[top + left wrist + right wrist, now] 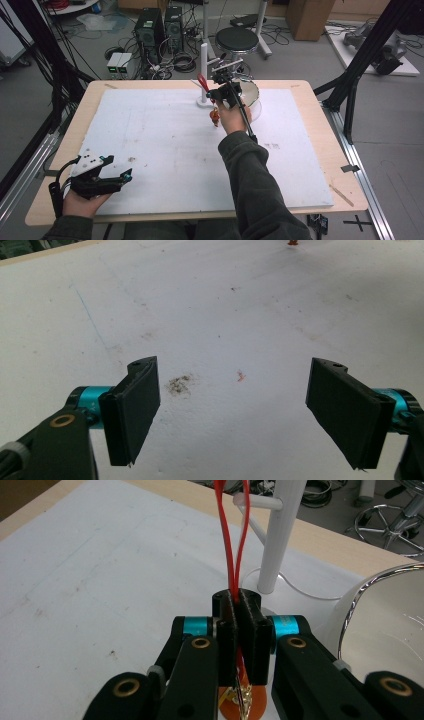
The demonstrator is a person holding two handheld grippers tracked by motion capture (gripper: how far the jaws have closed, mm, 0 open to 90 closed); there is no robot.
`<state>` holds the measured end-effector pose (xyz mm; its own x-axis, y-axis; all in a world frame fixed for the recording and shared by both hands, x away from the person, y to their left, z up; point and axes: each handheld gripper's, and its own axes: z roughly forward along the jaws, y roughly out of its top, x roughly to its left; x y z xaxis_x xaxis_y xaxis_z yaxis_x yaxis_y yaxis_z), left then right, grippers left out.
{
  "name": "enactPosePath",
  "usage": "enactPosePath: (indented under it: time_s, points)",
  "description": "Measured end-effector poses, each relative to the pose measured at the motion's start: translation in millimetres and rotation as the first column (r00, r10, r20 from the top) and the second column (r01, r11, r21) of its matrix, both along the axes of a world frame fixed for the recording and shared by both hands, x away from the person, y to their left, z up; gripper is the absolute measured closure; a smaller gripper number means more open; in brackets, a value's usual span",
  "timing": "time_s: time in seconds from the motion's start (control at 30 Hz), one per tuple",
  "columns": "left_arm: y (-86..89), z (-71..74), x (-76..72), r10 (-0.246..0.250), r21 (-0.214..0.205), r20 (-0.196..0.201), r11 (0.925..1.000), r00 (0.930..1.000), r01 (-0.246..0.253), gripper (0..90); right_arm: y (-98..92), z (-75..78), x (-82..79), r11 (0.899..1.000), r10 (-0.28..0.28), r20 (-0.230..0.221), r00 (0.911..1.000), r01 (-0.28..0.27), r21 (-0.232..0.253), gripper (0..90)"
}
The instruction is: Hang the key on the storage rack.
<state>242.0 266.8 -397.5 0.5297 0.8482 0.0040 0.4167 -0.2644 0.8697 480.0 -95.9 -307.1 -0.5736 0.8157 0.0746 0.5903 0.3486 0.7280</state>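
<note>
Right gripper view: right gripper (239, 630) clamps red cord loop (231, 540), running straight up-frame; orange charm (245, 705) below. White peg stand (280, 535) just behind, bowl (360, 610) right. Left gripper (235, 405) wide, holding nothing.

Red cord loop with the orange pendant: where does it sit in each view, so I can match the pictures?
High view: the red cord loop is at far centre, beside the white stand, just left of the right gripper.
Left gripper view: an orange speck at the top edge, likely its pendant.
Right gripper view: top centre, rising from the shut jaws.
Shared landmark: the white mat.
</note>
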Motion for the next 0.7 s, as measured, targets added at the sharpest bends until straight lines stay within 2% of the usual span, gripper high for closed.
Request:
enactPosePath:
  time_s: [0.27, 0.43, 0.53, 0.7]
  points:
    - [1.9, -0.2, -0.2, 0.004, -0.002, -0.003, 1.0000, 1.0000, -0.004, 22.0, 8.5, -3.1, 0.0, 1.000, 0.007, 0.013, 0.9999, -0.007, -0.016, 86.4]
    - [1.7, -0.1, -0.3, 0.002, -0.004, -0.001, 1.0000, 1.0000, -0.002, 22.0, 8.9, -7.9, 4.1, 1.000, -0.007, -0.010, 0.9999, 0.006, -0.030, 86.4]
    - [1.7, -0.2, 0.2, 0.001, 0.000, -0.003, 1.0000, 1.0000, -0.001, 22.0, 11.2, -8.6, 4.6, 0.999, 0.001, 0.003, 1.0000, -0.001, -0.038, 86.4]
    - [1.6, -0.2, 0.1, -0.001, 0.001, -0.003, 1.0000, 1.0000, 0.001, 22.0, 10.7, -13.4, 9.3, 0.999, -0.012, -0.022, 0.9997, 0.011, -0.039, 86.4]
